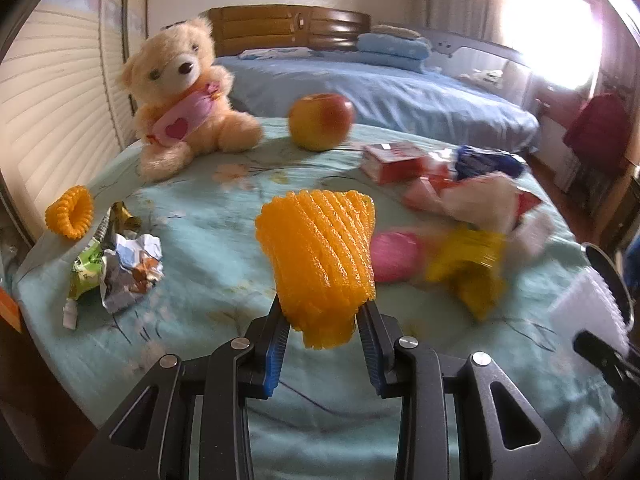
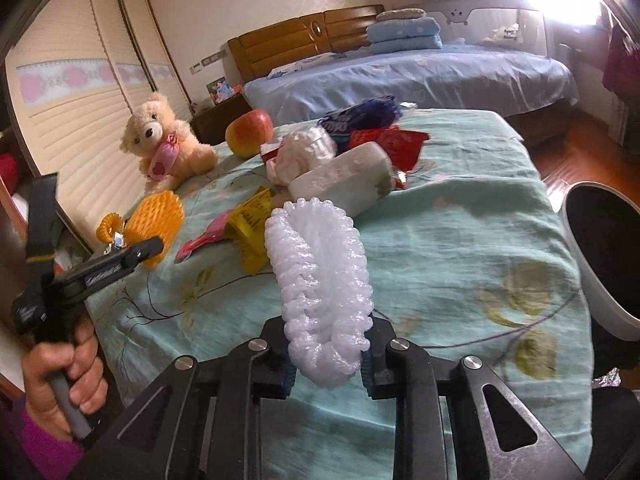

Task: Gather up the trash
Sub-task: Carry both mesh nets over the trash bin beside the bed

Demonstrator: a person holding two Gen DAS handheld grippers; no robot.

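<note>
Jaws of the left gripper (image 1: 322, 344) are pinching an orange foam net (image 1: 318, 256); the right gripper (image 2: 328, 364) is clamping a white foam net (image 2: 320, 280) near the bin (image 2: 576, 256). Wrappers (image 1: 120, 268) are lying uncollected on the cloth-covered desk (image 2: 460, 264), so most work is remaining.

The teddy bear (image 1: 182, 96) sits at the table's (image 1: 200, 208) far left, the apple (image 1: 321, 121) just right of it, wrappers (image 1: 116, 268) nearer.

No legible text anywhere.
</note>
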